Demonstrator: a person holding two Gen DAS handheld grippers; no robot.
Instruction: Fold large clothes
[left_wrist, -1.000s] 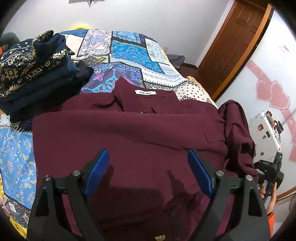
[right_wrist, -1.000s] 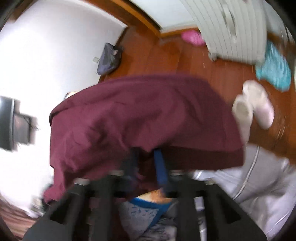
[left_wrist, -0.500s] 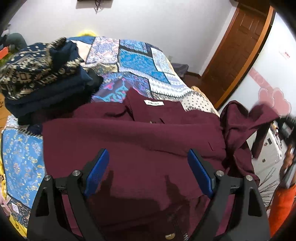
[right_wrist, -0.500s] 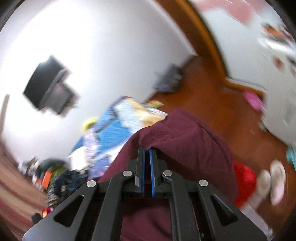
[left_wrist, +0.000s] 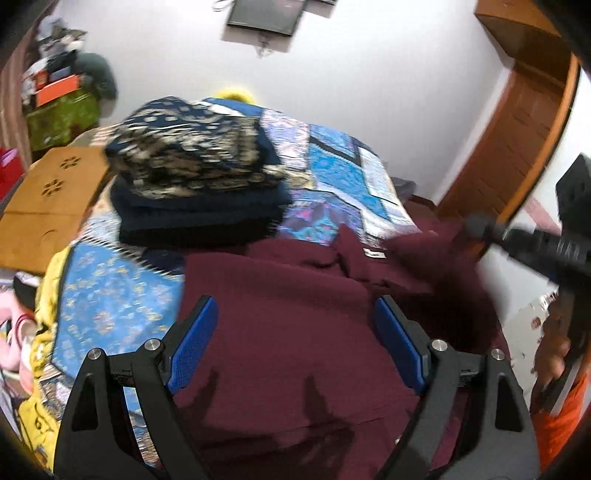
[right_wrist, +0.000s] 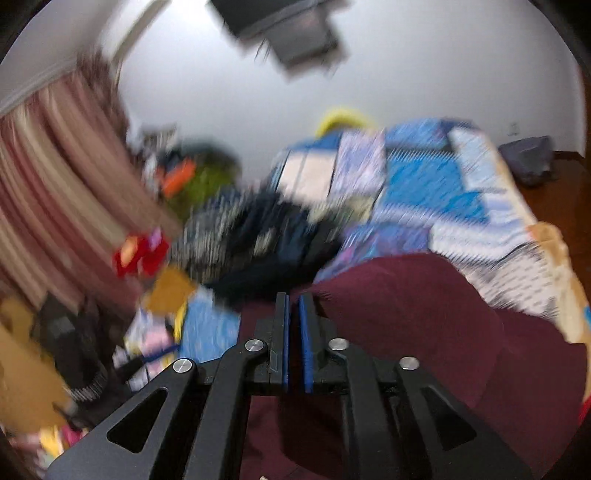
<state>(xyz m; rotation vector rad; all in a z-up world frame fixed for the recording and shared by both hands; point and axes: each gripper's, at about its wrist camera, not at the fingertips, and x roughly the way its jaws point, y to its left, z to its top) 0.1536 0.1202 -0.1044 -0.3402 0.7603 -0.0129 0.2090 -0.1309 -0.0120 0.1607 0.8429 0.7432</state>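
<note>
1. Left tongs stand spread wide above the maroon shirt, their blue pads clear of the cloth with nothing between them.
2. Right tongs are pressed almost together; the right wrist view is blurred, so they seem to pinch a fold of the maroon shirt, though the cloth between the pads cannot be made out for certain.
3. Seen from the left wrist, the right tongs reach in from the right edge at the shirt's raised, bunched side, with a hand below them.
4. Most of the shirt lies flat on the bed, which is covered in a blue patchwork quilt; its collar and white label point to the far end.
5. Just beyond the shirt's left shoulder sits a stack of folded dark clothes, a navy patterned piece on top.
6. On the white wall behind hangs a dark screen, and a wooden door stands at right.
</note>
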